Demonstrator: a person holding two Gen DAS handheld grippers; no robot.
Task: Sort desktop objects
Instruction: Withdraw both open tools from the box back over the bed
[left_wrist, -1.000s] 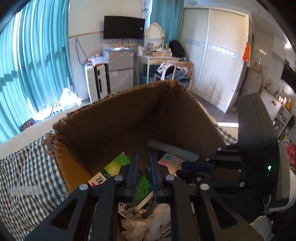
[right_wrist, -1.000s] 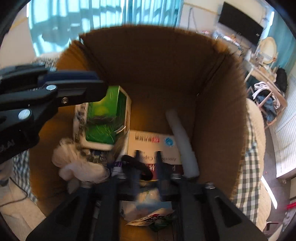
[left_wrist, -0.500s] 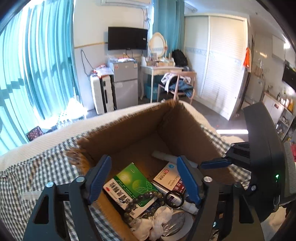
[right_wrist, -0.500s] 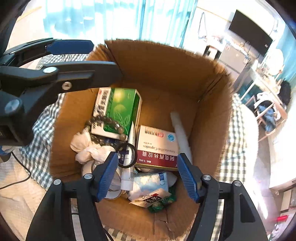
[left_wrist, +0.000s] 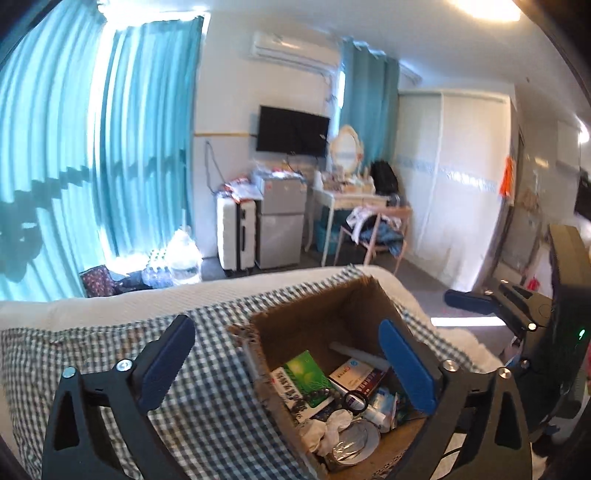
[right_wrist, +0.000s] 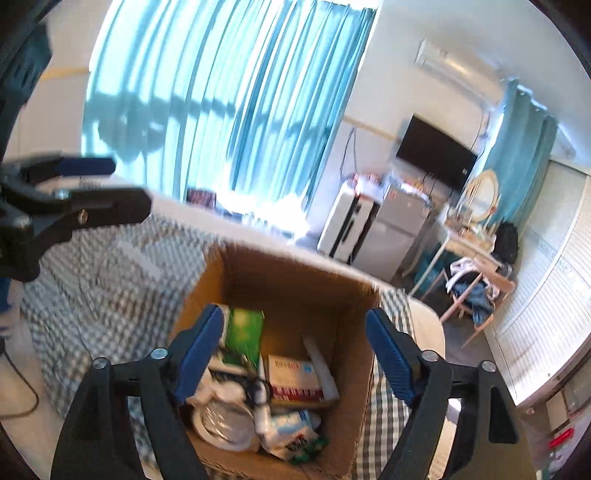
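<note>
Both raised: left gripper (left_wrist: 288, 354), right gripper (right_wrist: 295, 347), cardboard box (right_wrist: 295, 280) below.

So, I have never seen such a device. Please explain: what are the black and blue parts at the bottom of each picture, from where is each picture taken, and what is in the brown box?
No robot is here. A person holds one hand tool in each hand, and each tool has two fingers and a wide-angle camera looking forward along them.

The left camera shows the left gripper, its blue-padded fingers spread wide and holding nothing. The right camera shows the right gripper, equally open and empty.

Both look down at a cardboard box standing on a checked cloth. Inside lie a green packet, a red and white packet, a bead bracelet, a white tube, a tape roll and crumpled tissue.

At the left edge of the right view you see the other tool.
</note>
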